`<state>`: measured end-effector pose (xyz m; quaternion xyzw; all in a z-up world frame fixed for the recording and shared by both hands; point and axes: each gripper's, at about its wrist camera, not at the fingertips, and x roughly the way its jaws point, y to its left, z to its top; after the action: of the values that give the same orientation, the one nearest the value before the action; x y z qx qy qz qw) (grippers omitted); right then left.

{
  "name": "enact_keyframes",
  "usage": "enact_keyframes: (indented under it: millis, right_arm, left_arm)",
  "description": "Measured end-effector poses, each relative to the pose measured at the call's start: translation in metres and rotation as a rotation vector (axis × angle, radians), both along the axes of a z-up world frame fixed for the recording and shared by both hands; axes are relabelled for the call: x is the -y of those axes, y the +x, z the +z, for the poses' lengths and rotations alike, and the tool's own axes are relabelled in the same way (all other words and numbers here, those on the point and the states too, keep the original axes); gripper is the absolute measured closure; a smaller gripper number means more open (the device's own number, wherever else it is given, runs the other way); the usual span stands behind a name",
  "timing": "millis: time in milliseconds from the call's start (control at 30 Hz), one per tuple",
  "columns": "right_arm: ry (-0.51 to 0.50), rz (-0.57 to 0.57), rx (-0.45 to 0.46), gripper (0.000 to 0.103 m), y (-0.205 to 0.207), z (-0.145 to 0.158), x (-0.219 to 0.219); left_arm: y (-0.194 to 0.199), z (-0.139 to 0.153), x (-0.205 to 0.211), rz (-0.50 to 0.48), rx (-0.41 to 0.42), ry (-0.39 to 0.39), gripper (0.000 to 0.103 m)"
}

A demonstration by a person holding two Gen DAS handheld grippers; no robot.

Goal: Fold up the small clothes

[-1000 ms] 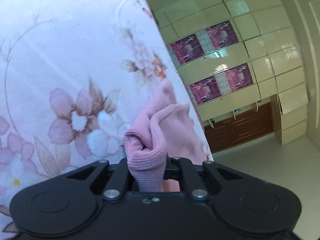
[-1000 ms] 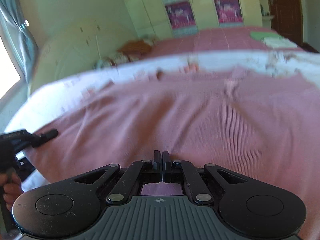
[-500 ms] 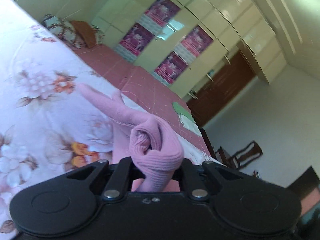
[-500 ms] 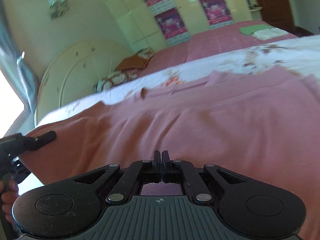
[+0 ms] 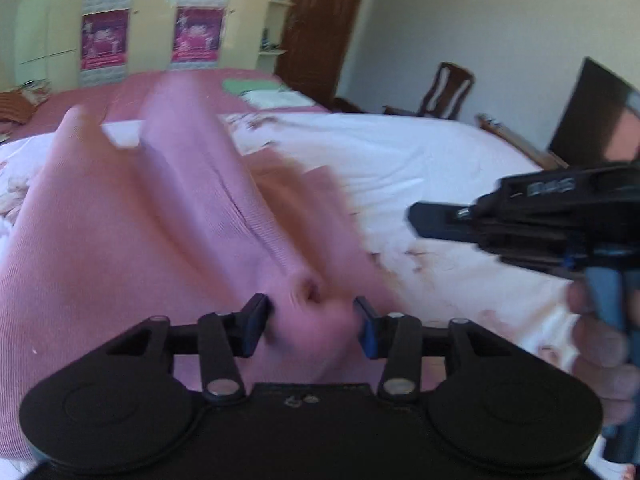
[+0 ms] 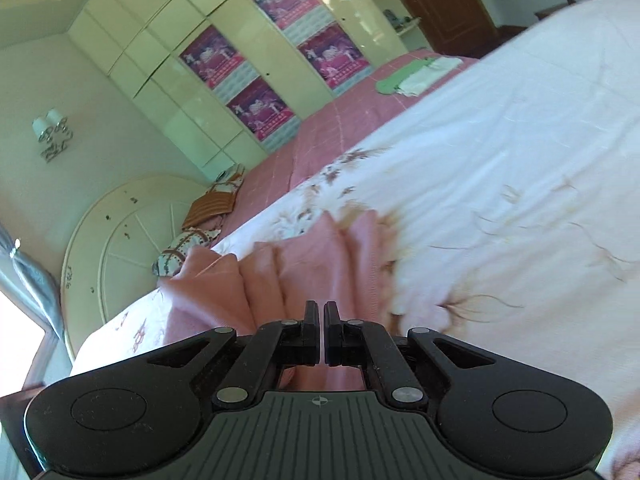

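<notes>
A pink knit garment (image 5: 160, 240) lies bunched in folds on the floral white bedspread (image 5: 400, 160). My left gripper (image 5: 312, 320) is open, its jaws standing apart on either side of a hump of the pink cloth. The right gripper shows in the left wrist view (image 5: 424, 220) at the right, above the bedspread. In the right wrist view my right gripper (image 6: 322, 320) is shut, with the pink garment (image 6: 312, 264) lying just beyond and under the fingertips. Whether it pinches cloth is hidden.
A pink quilt (image 6: 320, 136) covers the far part of the bed, with green and white folded clothes (image 6: 412, 74) on it. A cream headboard (image 6: 120, 248), pillows, wardrobe doors with posters (image 6: 256, 108), a brown door (image 5: 316, 20) and a chair (image 5: 444, 88) stand around.
My left gripper has opened and let go of the pink cloth it held. Both cameras have swung round; the garment now lies more bunched on the bedspread.
</notes>
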<state>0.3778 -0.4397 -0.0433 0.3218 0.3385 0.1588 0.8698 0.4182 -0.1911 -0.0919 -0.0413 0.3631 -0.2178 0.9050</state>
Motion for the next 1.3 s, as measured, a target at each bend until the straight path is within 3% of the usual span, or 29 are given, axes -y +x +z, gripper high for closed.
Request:
enact_keyframes:
  millis: [100,133,167,200,233,367,467,600,867,900,967,1100,1133,1167,1233,1300]
  right_arm:
    - [0.031,0.0,-0.001,0.098,-0.007,0.0,0.011]
    - [0.037,0.011,0.001,0.08,-0.007,0.0,0.011]
    - [0.046,0.025,0.014,0.05,-0.007,0.002,0.009]
    - [0.045,0.031,0.038,0.041,-0.009,0.004,0.005]
    - [0.043,0.047,0.055,0.039,-0.009,0.005,0.001]
    - [0.045,0.162,0.053,0.039,0.002,0.002,-0.031]
    - [-0.001,0.216,0.013,0.045,0.012,-0.006,-0.051]
    - [-0.043,0.246,-0.04,0.047,0.02,-0.018,-0.065]
    - [-0.045,0.287,-0.103,0.049,0.031,-0.029,-0.08]
    - [-0.035,0.286,-0.103,0.051,0.032,-0.028,-0.08]
    - [-0.066,0.294,-0.096,0.069,0.038,-0.025,-0.088]
    - [-0.095,0.315,-0.11,0.069,0.048,-0.03,-0.101]
    - [-0.124,0.32,-0.1,0.084,0.048,-0.028,-0.106]
    - [-0.176,0.341,-0.079,0.092,0.047,-0.024,-0.113]
    - [-0.291,0.36,-0.009,0.092,0.039,-0.012,-0.126]
    - [-0.389,0.364,0.05,0.092,0.031,-0.002,-0.135]
  left_arm:
    - [-0.016,0.025,-0.041,0.052,0.036,-0.11,0.049]
    - [-0.021,0.031,-0.058,0.095,0.068,-0.119,0.043]
    - [-0.023,0.034,-0.075,0.143,0.088,-0.109,0.042]
    - [-0.02,0.037,-0.089,0.198,0.101,-0.08,0.042]
    - [-0.014,0.035,-0.103,0.246,0.093,-0.055,0.042]
    - [0.004,0.019,-0.14,0.34,0.03,0.012,0.045]
    - [0.015,0.0,-0.158,0.355,-0.079,0.044,0.044]
    - [0.007,-0.011,-0.179,0.395,-0.094,-0.087,0.039]
    - [0.011,-0.016,-0.185,0.362,-0.093,-0.13,0.037]
    - [0.011,-0.016,-0.185,0.357,-0.092,-0.128,0.037]
    - [0.013,-0.016,-0.185,0.349,-0.094,-0.131,0.037]
    - [0.018,-0.012,-0.189,0.336,-0.115,-0.148,0.037]
    - [0.02,-0.007,-0.191,0.335,-0.106,-0.16,0.038]
    - [0.021,0.0,-0.192,0.339,-0.076,-0.159,0.04]
    - [0.032,0.012,-0.192,0.344,-0.029,-0.118,0.04]
    - [0.052,0.015,-0.192,0.344,-0.048,-0.089,0.04]
